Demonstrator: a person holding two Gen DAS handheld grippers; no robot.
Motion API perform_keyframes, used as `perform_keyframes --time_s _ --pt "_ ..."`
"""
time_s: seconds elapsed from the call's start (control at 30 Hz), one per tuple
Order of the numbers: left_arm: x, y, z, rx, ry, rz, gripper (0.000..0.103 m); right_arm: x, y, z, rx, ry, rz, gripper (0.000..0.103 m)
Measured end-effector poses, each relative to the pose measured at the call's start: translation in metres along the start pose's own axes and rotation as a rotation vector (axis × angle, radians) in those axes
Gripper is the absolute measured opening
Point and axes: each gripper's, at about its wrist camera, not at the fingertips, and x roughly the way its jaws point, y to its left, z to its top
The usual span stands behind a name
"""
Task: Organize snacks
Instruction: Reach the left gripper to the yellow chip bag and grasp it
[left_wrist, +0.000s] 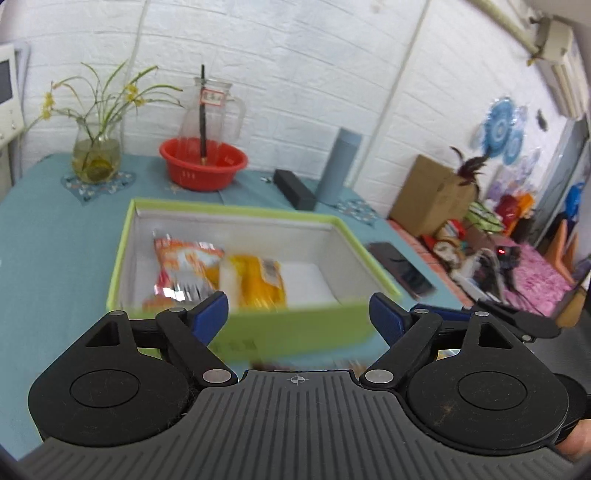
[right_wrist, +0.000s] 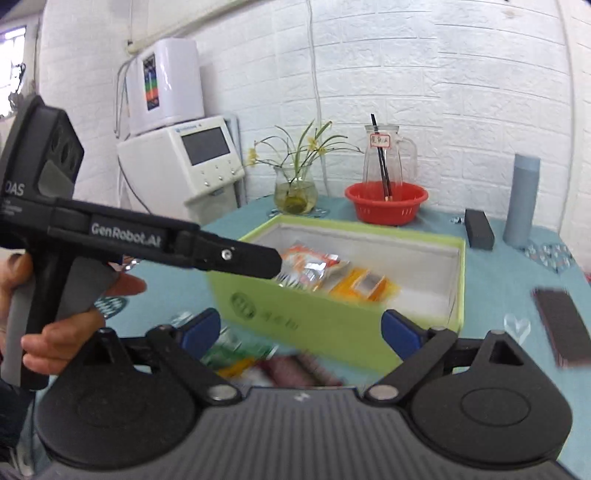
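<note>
The right hand-held gripper (right_wrist: 301, 328) gapes empty before the green box (right_wrist: 332, 325) holding two snack packets (right_wrist: 332, 273); more snacks (right_wrist: 243, 354) lie nearer.

Teal table (left_wrist: 55, 236): green box (left_wrist: 295, 328), red basin (left_wrist: 203, 166)

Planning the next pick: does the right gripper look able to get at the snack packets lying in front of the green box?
Probably yes. The right gripper is open and empty, and the loose packets lie just past its fingers on the table, in front of the green box, with nothing over them.
</note>
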Motion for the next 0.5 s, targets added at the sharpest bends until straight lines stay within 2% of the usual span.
perform_keyframes --time_s 0.17,0.27,0.37,0.5 --pt "-0.036 -0.017 -0.071 -0.027 0.051 -0.027 0.073 -0.046 0.041 -0.061 0.074 0.025 -0.048 0.094" --pt "-0.040 -0.021 -0.110 -0.060 0.111 -0.064 0.073 -0.060 0.062 -0.091 0.110 0.063 -0.024 0.094" --pt "-0.032 -0.023 -0.130 -0.101 0.176 -0.087 0.068 -0.058 0.079 -0.104 0.096 0.094 -0.014 0.094" --pt "-0.024 -0.029 -0.136 -0.086 0.212 -0.071 0.058 -0.047 0.089 -0.106 0.006 0.113 -0.074 0.094"
